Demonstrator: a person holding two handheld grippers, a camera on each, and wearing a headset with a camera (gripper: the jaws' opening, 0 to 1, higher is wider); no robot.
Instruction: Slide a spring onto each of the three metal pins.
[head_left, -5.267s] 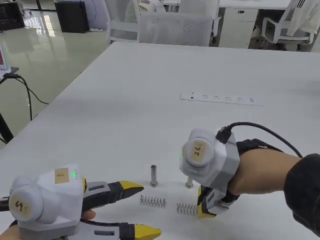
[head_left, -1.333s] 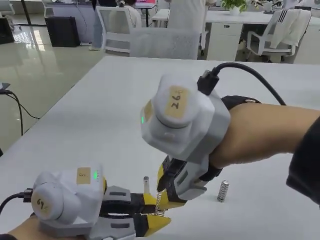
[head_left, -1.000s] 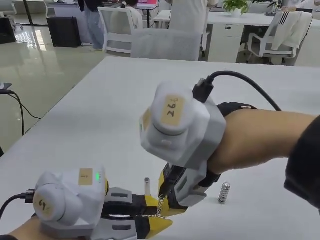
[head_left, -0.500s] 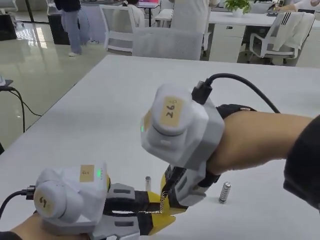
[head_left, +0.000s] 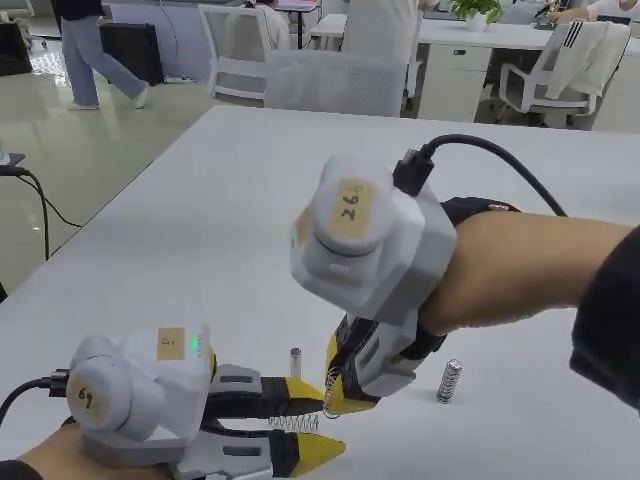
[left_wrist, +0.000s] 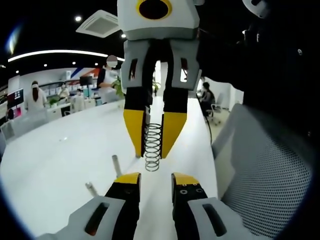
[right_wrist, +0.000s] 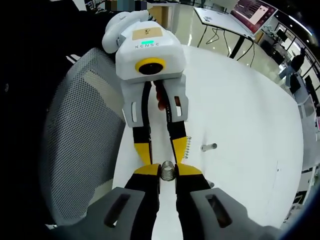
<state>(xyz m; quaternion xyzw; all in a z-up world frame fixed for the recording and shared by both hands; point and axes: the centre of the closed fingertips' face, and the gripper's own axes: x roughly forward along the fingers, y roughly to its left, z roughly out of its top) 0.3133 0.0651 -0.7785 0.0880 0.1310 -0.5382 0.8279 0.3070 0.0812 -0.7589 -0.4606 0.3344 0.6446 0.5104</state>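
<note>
Head view: the right claw (head_left: 337, 398) is clamped on a spring (head_left: 331, 382), held upright over the worktop (head_left: 200, 250) just right of a bare pin (head_left: 296, 361). I would square the spring's lower end over the pin's top, keep it plumb, then lower it and let go.

Left gripper view: the left claw (left_wrist: 155, 181) is slightly parted and empty. Here the spring's free lower coils hang clear below the right claw's tips.

Right gripper view: the grip is on the end coil, and a loose spring (right_wrist: 186, 147) lies by the left claw.
</note>
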